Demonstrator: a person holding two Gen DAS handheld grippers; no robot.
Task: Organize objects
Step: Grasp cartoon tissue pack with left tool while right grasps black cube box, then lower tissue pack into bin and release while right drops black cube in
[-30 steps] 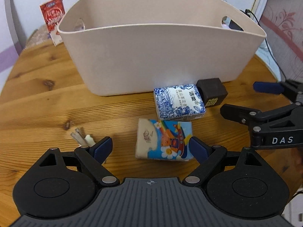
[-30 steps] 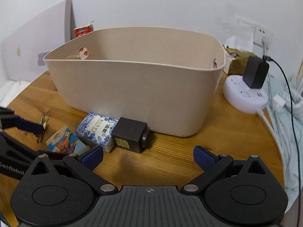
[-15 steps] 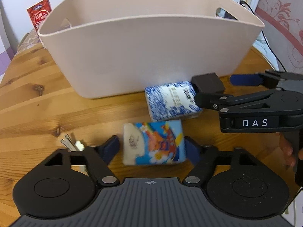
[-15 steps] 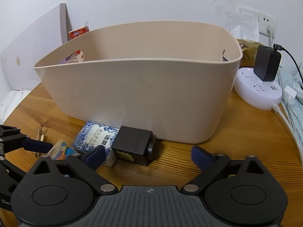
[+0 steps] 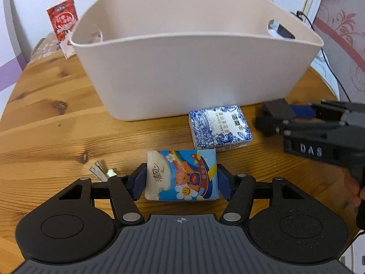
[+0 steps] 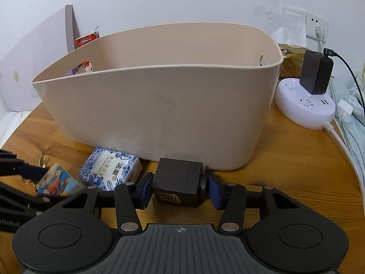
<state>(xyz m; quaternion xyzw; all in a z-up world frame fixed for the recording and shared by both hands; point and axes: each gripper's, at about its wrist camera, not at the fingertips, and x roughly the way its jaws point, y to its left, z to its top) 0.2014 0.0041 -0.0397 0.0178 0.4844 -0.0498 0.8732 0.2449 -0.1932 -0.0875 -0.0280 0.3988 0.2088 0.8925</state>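
My left gripper (image 5: 180, 180) is shut on a colourful cartoon tissue pack (image 5: 182, 174) that lies on the wooden table; the pack also shows in the right wrist view (image 6: 57, 179). My right gripper (image 6: 178, 187) is shut on a small black box (image 6: 178, 182) next to the foot of the beige basket (image 6: 159, 105); box (image 5: 278, 111) and gripper (image 5: 285, 118) show at the right of the left wrist view. A blue-and-white tissue pack (image 5: 219, 126) lies between the two, close to the basket (image 5: 194, 68); it shows left of the box (image 6: 111, 167).
A red-and-white carton (image 5: 62, 26) stands behind the basket's left end. Small keys or sticks (image 5: 100, 171) lie left of my left gripper. A white round power strip (image 6: 305, 105) with a black charger (image 6: 316, 73) and cables sits at the right. The table edge (image 6: 355, 182) curves close by.
Both grippers moved forward and closed: the left onto the cartoon tissue pack, the right onto the black box. The black box has shifted away from the blue-and-white pack.
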